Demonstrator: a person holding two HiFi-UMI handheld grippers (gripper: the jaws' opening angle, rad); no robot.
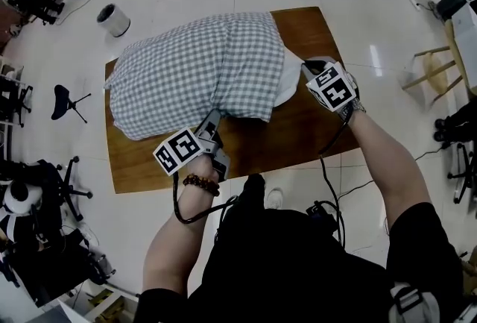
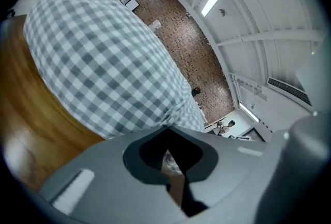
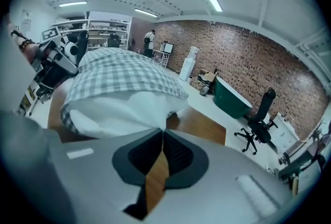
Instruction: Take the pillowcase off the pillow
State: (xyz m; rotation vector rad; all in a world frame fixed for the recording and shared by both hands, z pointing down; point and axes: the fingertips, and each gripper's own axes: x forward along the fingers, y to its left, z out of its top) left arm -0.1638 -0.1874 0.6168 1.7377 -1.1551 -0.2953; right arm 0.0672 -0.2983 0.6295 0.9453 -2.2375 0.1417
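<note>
Fingers of the left gripper [image 1: 213, 115] are pinched shut on the checked pillowcase [image 1: 194, 68] at its near hem. Those of the right gripper [image 1: 308, 66] are clamped on the white pillow [image 1: 288, 84], bared at the right. Bare wooden tabletop [image 1: 298, 127] is seen near and right.

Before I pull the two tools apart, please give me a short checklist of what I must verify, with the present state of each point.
1. Left tool is shut on the checked pillowcase, near its open end: ok.
2. Right tool is shut on the white pillow, not on checked cloth: ok.
3. The open end of the pillowcase faces the right tool, with the pillow showing out of it: ok.
4. Left tool pinches only cloth, with no pillow caught in it: cannot tell.
5. Pillow is fully out of the pillowcase: not ok, most of it is covered.
</note>
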